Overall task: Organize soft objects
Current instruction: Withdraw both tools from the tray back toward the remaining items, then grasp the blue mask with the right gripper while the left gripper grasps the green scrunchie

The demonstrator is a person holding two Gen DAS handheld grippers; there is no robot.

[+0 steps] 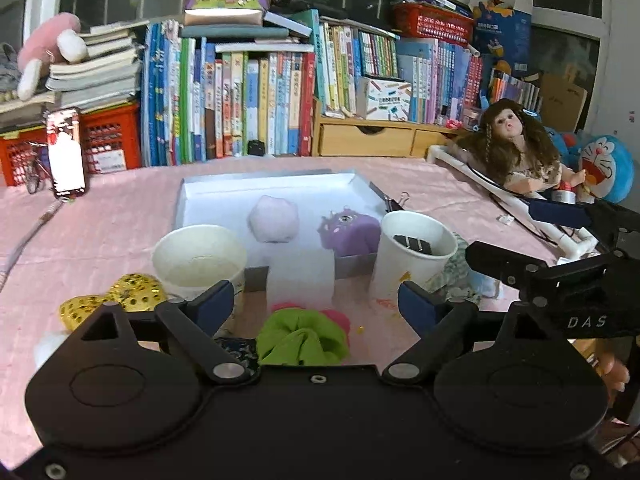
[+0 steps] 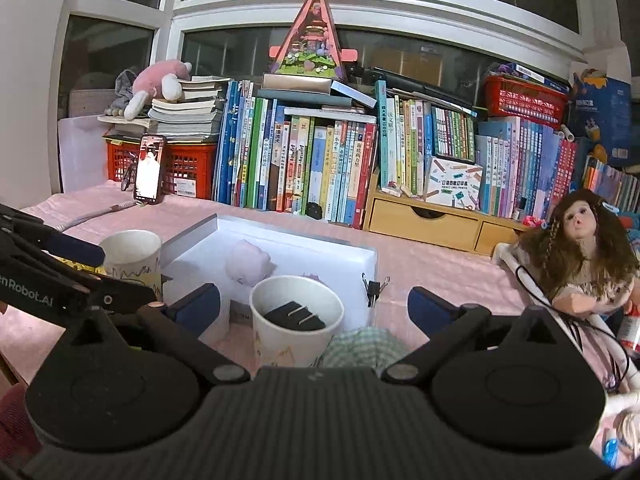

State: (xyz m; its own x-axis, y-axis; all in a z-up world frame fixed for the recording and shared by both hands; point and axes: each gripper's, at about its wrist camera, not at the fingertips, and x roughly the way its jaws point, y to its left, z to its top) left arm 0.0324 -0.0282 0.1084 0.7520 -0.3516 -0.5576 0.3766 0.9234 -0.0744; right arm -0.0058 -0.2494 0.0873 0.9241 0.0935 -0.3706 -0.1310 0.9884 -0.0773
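- we see the pink table (image 1: pixel 120 216) running back to a wall of books (image 1: pixel 256 100); bare cloth lies open to the left of the tray and between the tray and the doll.
- one white tray (image 1: pixel 208 188) sits mid-table with its near wall cut down in the middle; two soft things lie inside it, a pale pink ball (image 1: pixel 274 219) and, apart to its right, a purple plush (image 1: pixel 349 229).
- one doll (image 2: pixel 580 256) lies along the right edge on a white frame, partly cut off by the picture.
- two paper cups stand at the tray's near corners: the left cup (image 1: pixel 200 258) looks empty, the right cup (image 1: pixel 414 256) holds black clips.
- our left claw (image 1: pixel 316 304) is spread wide and grips nothing; a green scrunchie (image 1: pixel 302 338) lies between its fingers, a pink one half hidden beneath it.
- our right claw (image 2: pixel 314 308) is likewise wide apart and bare; the right cup stands between its fingers, and a checked cloth (image 2: pixel 360 346) is half hidden behind the claw's body.
- one gold sequin bow (image 1: pixel 116 296) lies beside the left cup, its near edge covered by the claw.
- one black clip (image 2: pixel 374 288) is pinned to the tray's right corner.
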